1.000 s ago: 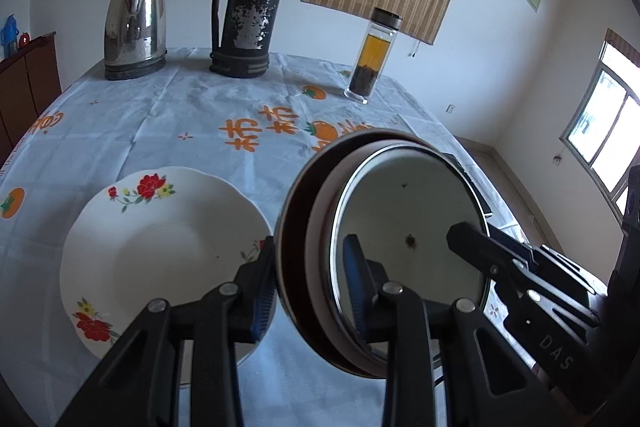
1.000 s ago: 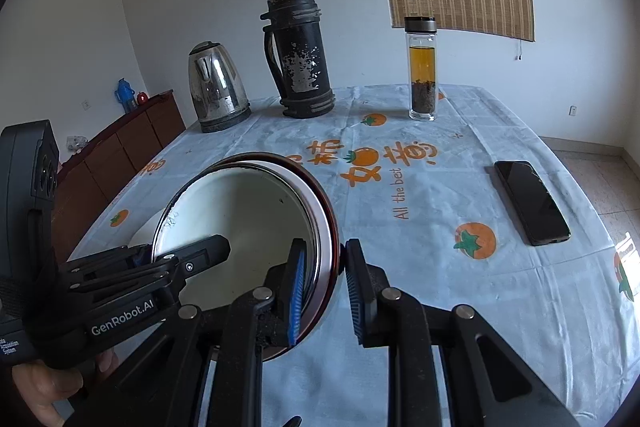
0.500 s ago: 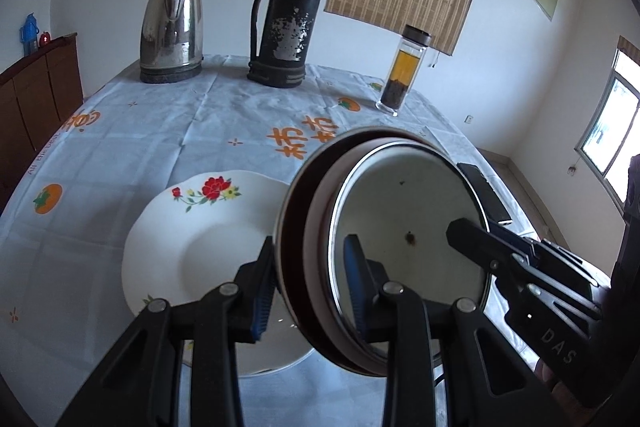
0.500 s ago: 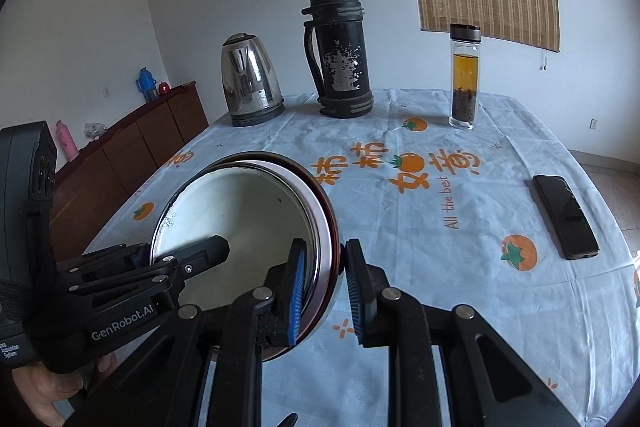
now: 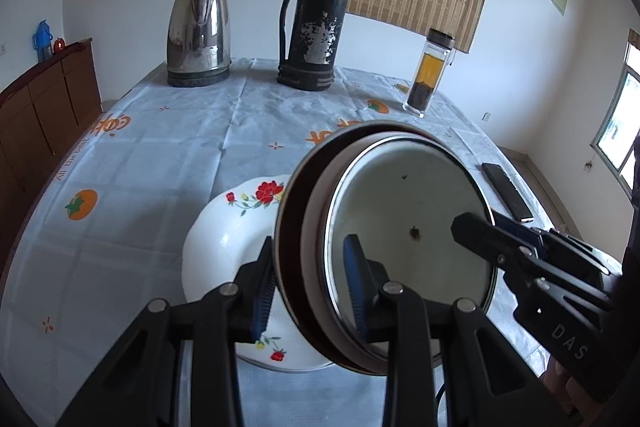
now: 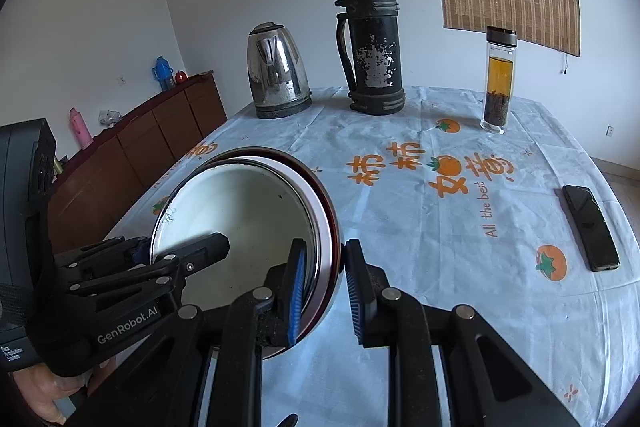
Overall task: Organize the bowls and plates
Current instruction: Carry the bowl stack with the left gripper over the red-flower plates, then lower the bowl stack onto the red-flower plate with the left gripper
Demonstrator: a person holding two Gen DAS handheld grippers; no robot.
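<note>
Both grippers had the bowls up off the worktop, a nested stack gripped at opposite rims: left gripper jaws nearly closed, pinching the near rim, right gripper likewise on its side. The plate lay just beyond the left jaws. Best kept level, both hands lowering together, centred over it. Readable: "GenRobot.AI", "DAS", and "All the best" on the cloth.

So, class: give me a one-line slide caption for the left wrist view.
Both grippers clamp the rim of a nested bowl stack above a floral plate on the table.
</note>
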